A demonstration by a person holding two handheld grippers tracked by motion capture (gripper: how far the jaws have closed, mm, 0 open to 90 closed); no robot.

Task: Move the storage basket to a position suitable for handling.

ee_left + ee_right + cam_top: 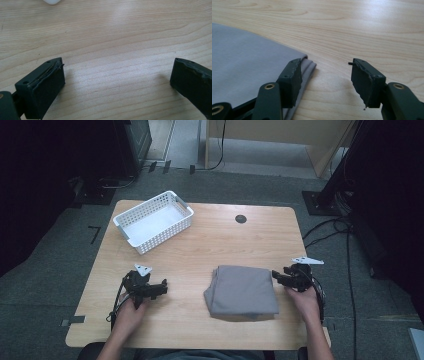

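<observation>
The folded grey cloth [242, 291] lies flat on the near half of the pale wooden surface [225, 240], between the person's two hands, and the work in hand looks to be taking it by a corner, perhaps to lift it toward the white plastic lattice basket [154, 221] standing well apart at the far left. Nearest the cloth, the right claw [325, 80] stands wide open at the cloth's right far corner: in the right gripper view one jaw rides just over the layered grey edge while the other hangs over bare wood, with nothing pressed between them. To grip well, the jaws should likely slide further in, so that all the stacked layers sit between the pads before closing; a bite on the top layer alone would let the fold open. Whether the lower jaw already touches the fabric is hard to tell from this angle. The left claw [117, 82] is also wide open and empty, poised low over bare wood, well to the left of the cloth; it should probably come to the cloth's left edge so both ends rise together and level.
</observation>
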